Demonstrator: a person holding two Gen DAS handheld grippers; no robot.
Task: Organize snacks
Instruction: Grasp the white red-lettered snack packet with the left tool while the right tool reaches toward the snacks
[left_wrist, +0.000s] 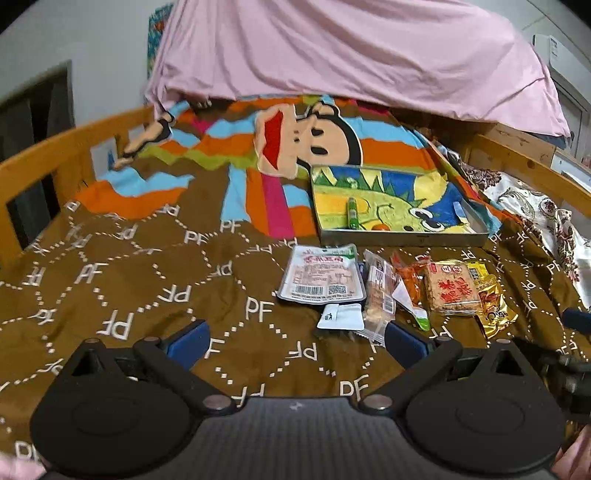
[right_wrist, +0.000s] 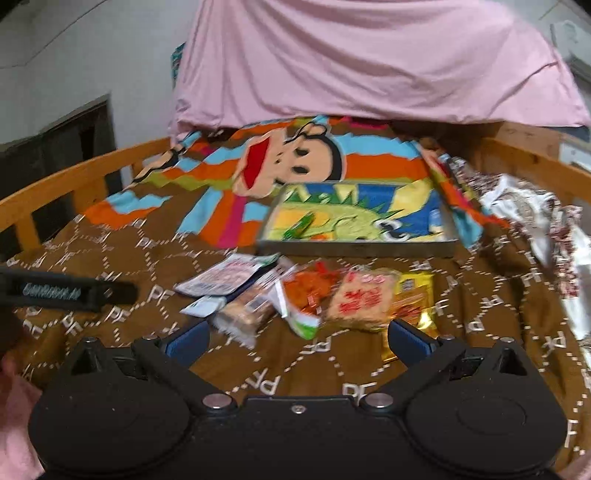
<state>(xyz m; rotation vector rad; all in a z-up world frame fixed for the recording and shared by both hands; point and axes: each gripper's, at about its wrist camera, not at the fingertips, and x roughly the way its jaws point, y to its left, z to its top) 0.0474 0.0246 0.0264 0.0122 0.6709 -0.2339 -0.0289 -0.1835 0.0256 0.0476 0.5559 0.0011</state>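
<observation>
Several snack packets lie in a loose row on the brown blanket: a white-pink pack, a clear cracker pack, an orange pack, a square red-lettered pack and a gold pack. Behind them is a shallow metal tray lined with a dinosaur cloth, holding a green stick snack. My left gripper is open and empty just before the packets. My right gripper is open and empty, close to them.
A wooden bed rail runs round the blanket. A pink sheet hangs at the back. A floral cloth lies at the right. The left gripper's body shows at the right wrist view's left edge.
</observation>
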